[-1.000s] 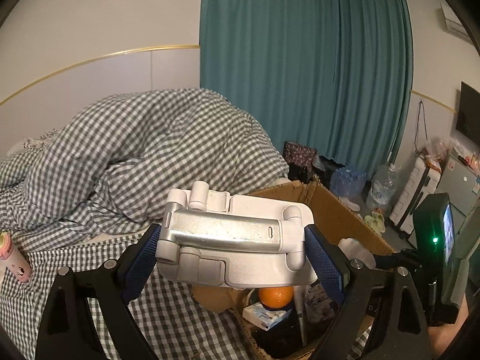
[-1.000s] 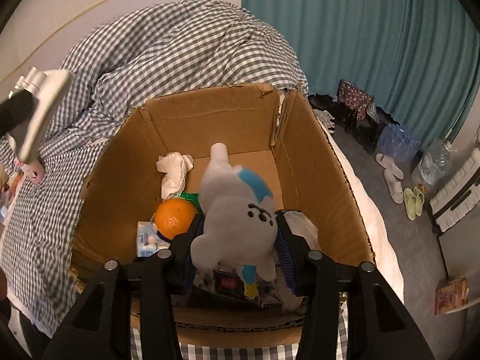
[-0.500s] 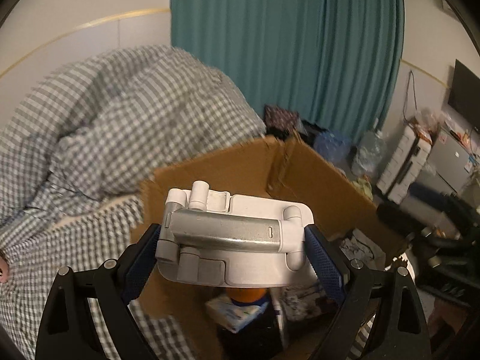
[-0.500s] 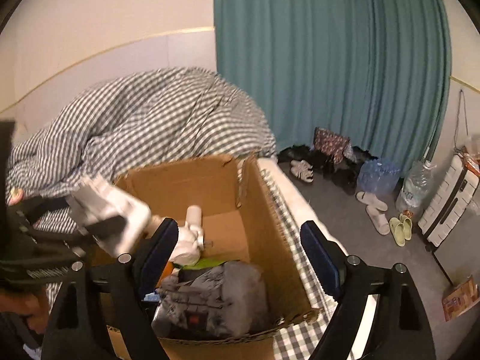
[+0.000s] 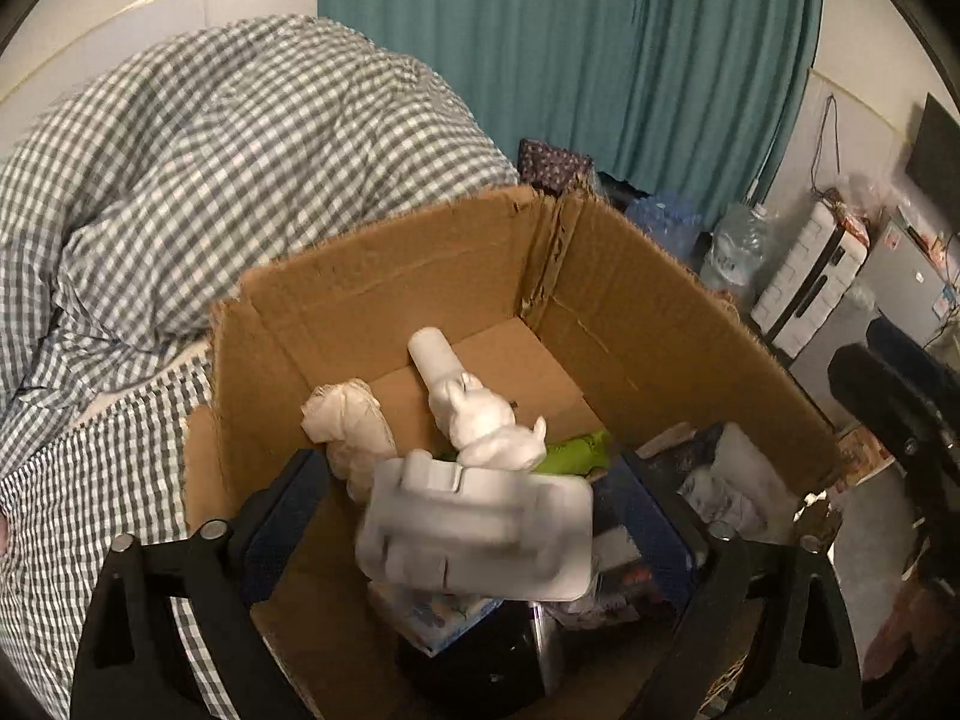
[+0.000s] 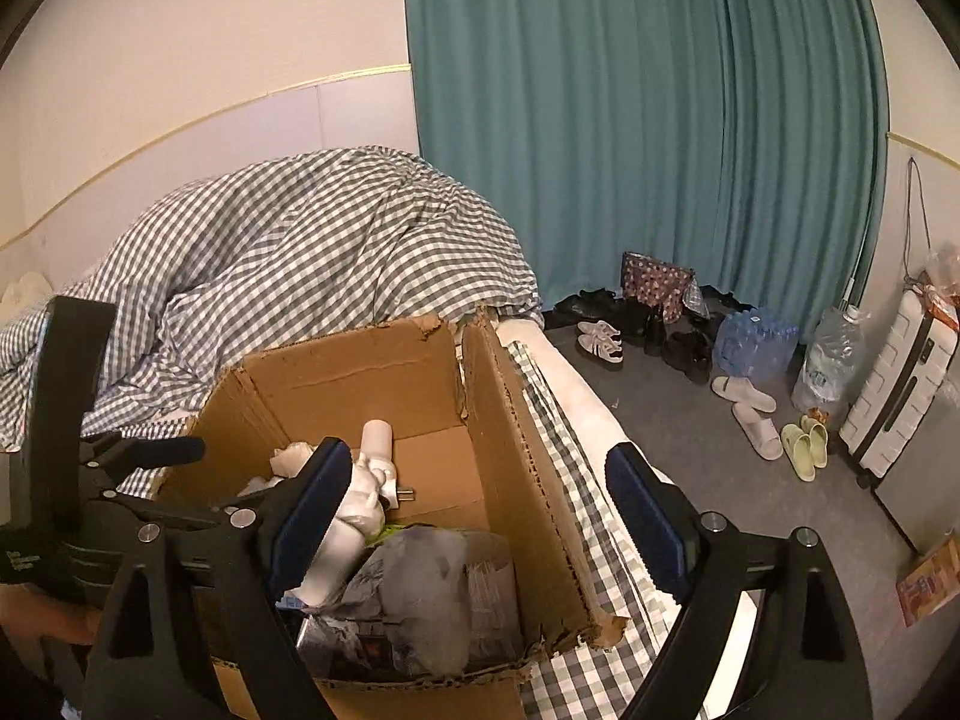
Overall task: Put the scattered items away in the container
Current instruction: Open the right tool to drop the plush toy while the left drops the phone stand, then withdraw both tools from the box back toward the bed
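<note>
An open cardboard box (image 5: 420,276) stands on the checked bed. My left gripper (image 5: 468,516) hangs over its near side with jaws opening. A white folding stand (image 5: 474,534), blurred, sits between the pads with a gap on each side, over the box's contents. Inside lie a white plush toy (image 5: 474,414), a crumpled white cloth (image 5: 354,432), a green item (image 5: 576,450) and a grey plastic bag (image 6: 420,588). My right gripper (image 6: 474,516) stands open above the box's near right part (image 6: 360,372), nothing between its fingers. The left gripper's black frame (image 6: 138,462) shows at the left.
A heaped checked duvet (image 5: 240,138) lies behind the box. A teal curtain (image 6: 660,120) hangs beyond. On the floor to the right are shoes (image 6: 600,342), slippers (image 6: 756,420), water bottles (image 6: 756,342) and a white suitcase (image 6: 900,384).
The left gripper came over the box, tipped downward and let the white stand go. The right gripper released the plush toy into the box, opened wide and drew back and up.
</note>
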